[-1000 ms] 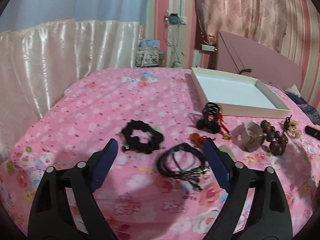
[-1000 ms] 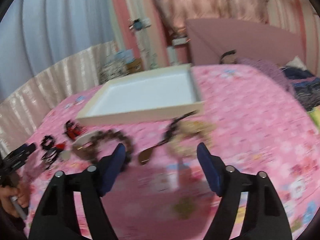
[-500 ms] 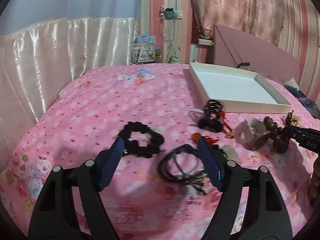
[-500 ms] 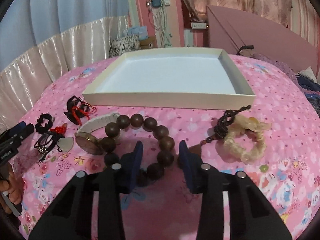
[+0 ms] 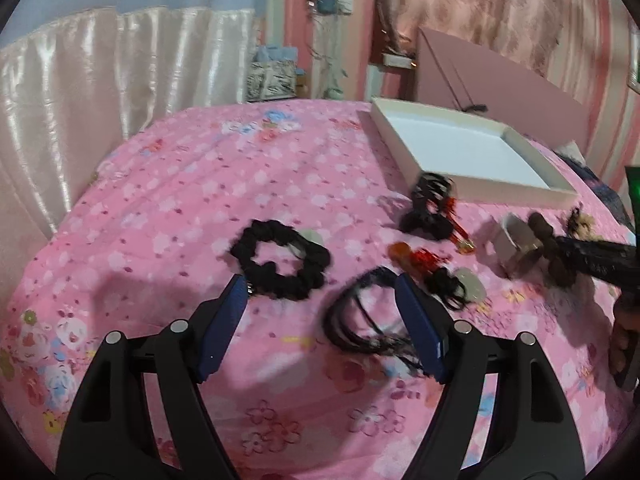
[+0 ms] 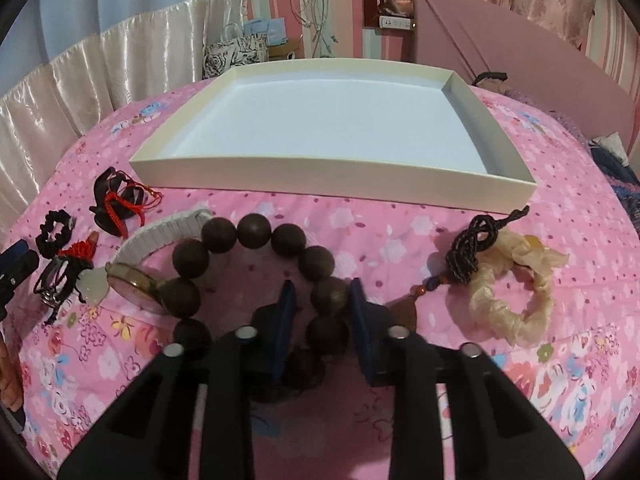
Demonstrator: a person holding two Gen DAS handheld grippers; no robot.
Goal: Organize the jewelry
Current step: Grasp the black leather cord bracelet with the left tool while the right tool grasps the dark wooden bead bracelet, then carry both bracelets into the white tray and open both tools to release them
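We work over a bed [image 6: 400, 240] spread with a pink flowered sheet. At its far side lies the largest thing on it, a shallow white tray [image 6: 332, 174], with nothing in it yet, so by our reckoning the sorting has hardly begun.

Just near of the tray's front wall lies the bead bracelet [image 6: 256, 232], a ring of big dark wooden beads, flat on the sheet. To its right rests a cream scrunchie [image 6: 516, 304] with a dark cord, and to its left a white-strapped watch [image 6: 160, 236]. Farther left lie a black scrunchie [image 5: 280, 264] and a coil of black cord [image 5: 360, 320].

Our right claw [image 6: 322, 316] is the nearer to the bracelet: it straddles the ring's near-right arc, one pad inside the loop and one outside, with a bead between them. Its jaws are closing, and whether the pads already press the bead we cannot tell for sure; they look just at it. The bracelet lies straight ahead of this claw, and the tray lies straight beyond, so the carry we expect runs forward and far.

Our left claw [image 5: 320, 308] hangs released over the bed, grasping nothing, the black scrunchie just beyond its left pad and the cord coil by its right.
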